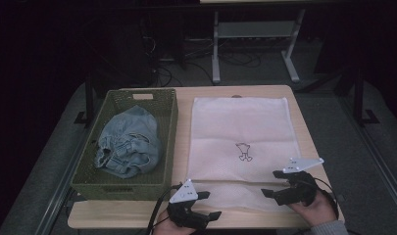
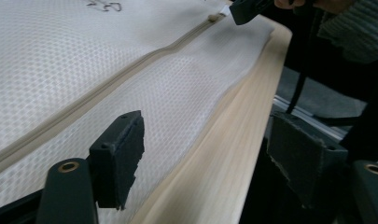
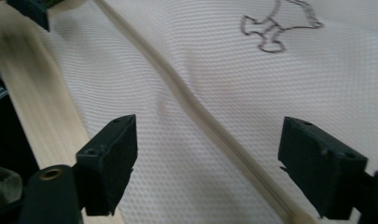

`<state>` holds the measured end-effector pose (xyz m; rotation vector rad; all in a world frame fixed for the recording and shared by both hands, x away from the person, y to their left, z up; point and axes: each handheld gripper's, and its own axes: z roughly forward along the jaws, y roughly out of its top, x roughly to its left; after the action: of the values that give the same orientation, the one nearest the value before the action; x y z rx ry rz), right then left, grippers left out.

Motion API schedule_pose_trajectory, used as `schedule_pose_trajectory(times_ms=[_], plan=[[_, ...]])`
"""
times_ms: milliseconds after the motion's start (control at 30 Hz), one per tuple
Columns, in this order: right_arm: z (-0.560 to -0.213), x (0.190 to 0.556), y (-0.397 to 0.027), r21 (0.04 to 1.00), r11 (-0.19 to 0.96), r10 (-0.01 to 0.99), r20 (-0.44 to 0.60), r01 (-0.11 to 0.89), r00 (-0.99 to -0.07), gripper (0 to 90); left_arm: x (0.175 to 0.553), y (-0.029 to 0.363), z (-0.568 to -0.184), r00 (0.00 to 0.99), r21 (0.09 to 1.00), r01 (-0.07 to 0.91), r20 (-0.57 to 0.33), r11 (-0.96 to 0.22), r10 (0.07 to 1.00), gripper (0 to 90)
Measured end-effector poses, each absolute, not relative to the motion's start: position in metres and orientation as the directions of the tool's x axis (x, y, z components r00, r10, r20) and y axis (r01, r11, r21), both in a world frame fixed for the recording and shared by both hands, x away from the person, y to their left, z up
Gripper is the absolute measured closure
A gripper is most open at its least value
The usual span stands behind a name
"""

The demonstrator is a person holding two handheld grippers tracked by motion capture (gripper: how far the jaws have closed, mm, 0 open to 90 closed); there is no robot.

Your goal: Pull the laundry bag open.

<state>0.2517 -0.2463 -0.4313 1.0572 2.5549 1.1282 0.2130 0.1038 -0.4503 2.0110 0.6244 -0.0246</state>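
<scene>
1. Here we have a white mesh laundry bag lying flat on the wooden table, just right of a green woven basket that holds a crumpled pair of jeans.
2. Our left gripper sits at the near edge of the table with its jaws wide apart and nothing between them; in the left gripper view one pad hangs over the mesh and the other over the gap beyond the table edge.
3. Our right gripper hovers over the near right part of the bag, jaws spread wide and empty; the right gripper view shows the mesh and its seam passing beneath the gap.
4. We judge the bag to be very light, thin and limp: it ripples near the zip, so it should fold and drag rather than lift as a sheet.
5. The weave looks fine and a little slippery, so a shallow pinch may slide off.
6. The zipper pull at the end of the zip, or the thicker zip seam itself, seems the firmest place to take hold.
7. The other gripper could pin the near hem so the bag does not travel.
</scene>
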Motion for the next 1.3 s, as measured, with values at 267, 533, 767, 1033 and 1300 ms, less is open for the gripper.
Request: schedule_pose_trajectory(times_ms=[267,533,767,1033,1300], plan=[[-0.422,0.253,-0.279,0.692,0.402,0.731,0.152,0.600,-0.665,21.5,0.239,0.075,-0.436,0.838,0.774,0.528,-0.406,-0.349,0.365,20.6],[-0.418,0.256,-0.299,0.667,0.377,0.759,0.175,0.642,-0.627,30.0,0.264,0.028,-0.431,0.809,0.721,0.581,-0.460,-0.379,0.366,24.5],[-0.421,0.259,-0.314,0.629,0.342,0.790,0.209,0.698,-0.576,35.3,0.282,0.001,-0.432,0.768,0.674,0.636,-0.502,-0.376,0.399,29.3],[-0.426,0.260,-0.336,0.599,0.282,0.820,0.255,0.750,-0.512,38.2,0.296,-0.041,-0.438,0.731,0.617,0.682,-0.552,-0.393,0.403,33.4],[-0.433,0.261,-0.347,0.580,0.262,0.835,0.265,0.771,-0.482,40.1,0.305,-0.066,-0.448,0.691,0.575,0.723,-0.591,-0.384,0.416,38.1]])
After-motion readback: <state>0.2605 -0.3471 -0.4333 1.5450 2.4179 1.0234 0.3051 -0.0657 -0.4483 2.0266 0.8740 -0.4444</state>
